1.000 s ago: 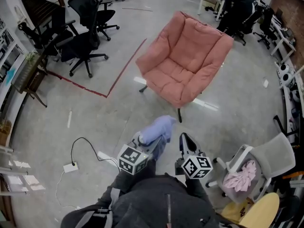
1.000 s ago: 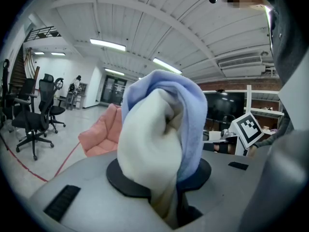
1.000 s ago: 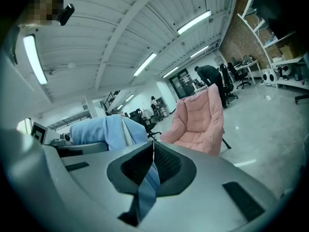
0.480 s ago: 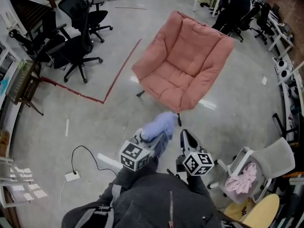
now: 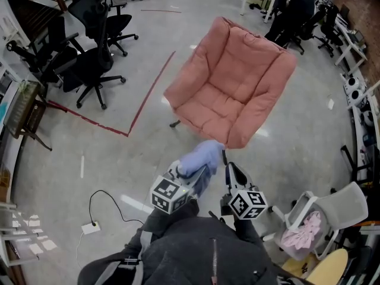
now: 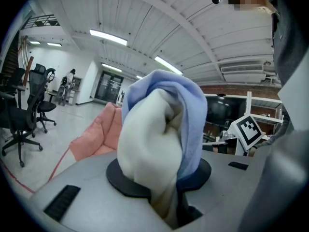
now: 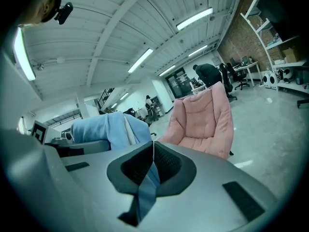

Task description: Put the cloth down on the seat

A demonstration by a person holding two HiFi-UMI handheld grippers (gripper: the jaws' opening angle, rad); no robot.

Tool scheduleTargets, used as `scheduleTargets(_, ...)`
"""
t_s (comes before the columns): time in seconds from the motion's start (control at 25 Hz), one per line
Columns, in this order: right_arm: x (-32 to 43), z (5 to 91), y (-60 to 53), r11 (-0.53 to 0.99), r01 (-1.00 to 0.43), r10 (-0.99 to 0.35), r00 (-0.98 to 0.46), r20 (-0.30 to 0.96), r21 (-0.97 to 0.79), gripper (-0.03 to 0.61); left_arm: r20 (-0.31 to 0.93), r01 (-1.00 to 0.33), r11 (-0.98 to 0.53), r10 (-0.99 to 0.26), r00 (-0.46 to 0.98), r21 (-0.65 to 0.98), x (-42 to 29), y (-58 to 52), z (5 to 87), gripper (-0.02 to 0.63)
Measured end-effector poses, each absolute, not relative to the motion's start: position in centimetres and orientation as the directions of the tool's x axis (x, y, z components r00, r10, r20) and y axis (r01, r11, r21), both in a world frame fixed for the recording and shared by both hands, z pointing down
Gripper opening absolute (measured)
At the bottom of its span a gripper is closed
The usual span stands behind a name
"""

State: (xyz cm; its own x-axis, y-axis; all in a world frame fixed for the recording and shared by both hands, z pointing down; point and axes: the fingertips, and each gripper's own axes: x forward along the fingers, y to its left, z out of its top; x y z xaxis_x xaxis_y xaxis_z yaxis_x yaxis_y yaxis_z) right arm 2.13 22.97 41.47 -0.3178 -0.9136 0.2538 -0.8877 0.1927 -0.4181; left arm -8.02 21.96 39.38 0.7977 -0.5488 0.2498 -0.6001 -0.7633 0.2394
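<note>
A bundled light-blue and white cloth (image 5: pixel 200 157) is held up in front of me, just short of the pink armchair (image 5: pixel 233 91) and its seat cushion (image 5: pixel 208 108). My left gripper (image 5: pixel 189 174) is shut on the cloth (image 6: pixel 157 129), which fills the left gripper view and hides the fingertips. My right gripper (image 5: pixel 227 164) is close beside it on the right. In the right gripper view its pads (image 7: pixel 164 161) meet at the tip, with a strip of the blue cloth (image 7: pixel 145 187) pinched between them. The armchair (image 7: pixel 205 120) stands ahead.
Black office chairs (image 5: pixel 89 58) stand at the left behind a red tape line (image 5: pixel 145 94) on the floor. A cable and white plug block (image 5: pixel 90 227) lie at the lower left. A grey chair holding pink fabric (image 5: pixel 303 230) is at the lower right. A person (image 5: pixel 294 8) is at desks far right.
I have moved closer to the armchair; its front edge now lies just beyond the cloth. Both grippers keep the same hold and spacing.
</note>
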Motion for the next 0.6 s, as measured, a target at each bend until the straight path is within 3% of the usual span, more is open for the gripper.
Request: scheduleTargets(0.6, -0.5, 43.0, 17.0, 0.172, -0.869, -0.907, -0.323, 0.269, -0.463, 0.012, 0.263, -0.575, -0.781, -0.518, 0.814, 0.244, -9.9, 16.6, 40.6, 0.115)
